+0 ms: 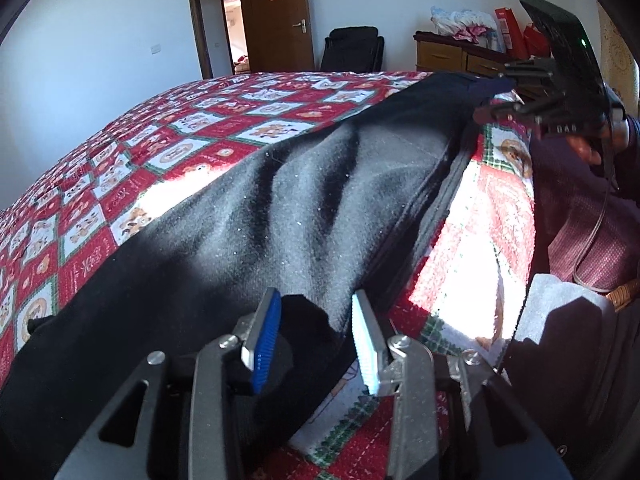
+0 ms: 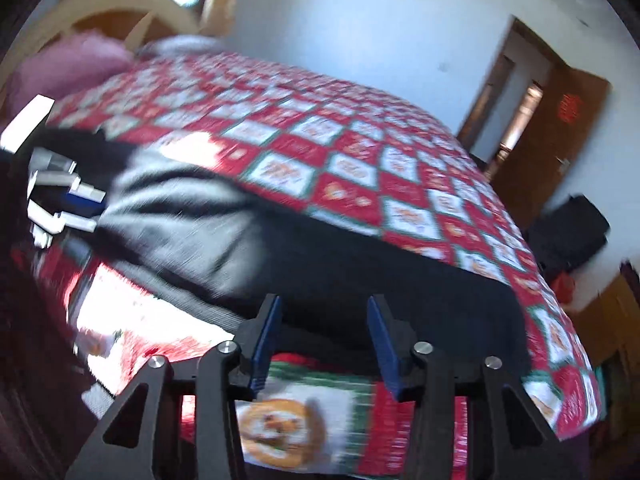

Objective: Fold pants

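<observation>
Black pants (image 1: 248, 216) lie stretched across the red patterned bedspread (image 1: 168, 136), one end near me and the other at the far right. My left gripper (image 1: 316, 332) is open, its blue-padded fingers (image 1: 264, 332) set on either side of the near edge of the pants. The right gripper (image 1: 516, 92) shows at the far end of the pants in the left wrist view. In the blurred right wrist view the right gripper (image 2: 324, 336) is open over the edge of the pants (image 2: 320, 256), with the left gripper (image 2: 68, 204) at the far left.
The bed's edge runs along the right in the left wrist view, next to a person's dark red clothing (image 1: 580, 216). A wooden dresser (image 1: 448, 56), a black chair (image 1: 352, 50) and an open door (image 1: 276, 16) stand behind the bed. A pink pillow (image 2: 68, 68) lies by the headboard.
</observation>
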Demonstrator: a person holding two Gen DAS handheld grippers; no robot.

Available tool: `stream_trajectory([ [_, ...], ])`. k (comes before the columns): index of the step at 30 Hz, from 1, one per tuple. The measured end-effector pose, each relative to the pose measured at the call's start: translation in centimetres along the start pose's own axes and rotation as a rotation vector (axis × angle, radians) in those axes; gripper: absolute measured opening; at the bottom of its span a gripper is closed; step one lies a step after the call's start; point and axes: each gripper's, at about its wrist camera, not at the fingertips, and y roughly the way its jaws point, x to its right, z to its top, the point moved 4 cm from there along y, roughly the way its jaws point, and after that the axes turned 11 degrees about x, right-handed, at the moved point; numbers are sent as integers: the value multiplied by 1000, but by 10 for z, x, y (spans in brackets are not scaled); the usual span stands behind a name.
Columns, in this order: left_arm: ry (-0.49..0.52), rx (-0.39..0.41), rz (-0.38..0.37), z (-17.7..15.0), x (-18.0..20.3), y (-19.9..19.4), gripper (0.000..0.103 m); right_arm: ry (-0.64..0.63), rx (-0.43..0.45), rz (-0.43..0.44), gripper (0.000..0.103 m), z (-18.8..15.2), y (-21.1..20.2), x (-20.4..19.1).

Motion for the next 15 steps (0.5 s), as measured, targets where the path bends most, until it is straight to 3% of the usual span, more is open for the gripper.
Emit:
stream_trajectory([
  [9, -24, 10, -8, 2, -2, 1, 38, -252, -56, 1, 45, -3, 30, -50],
  [14, -38, 14, -16, 2, -3, 2, 35, -243, -56, -18, 45, 0, 35, -49],
  [15, -41, 16, -16, 3, -4, 2, 32, -238, -58, -21, 39, 0, 37, -48],
])
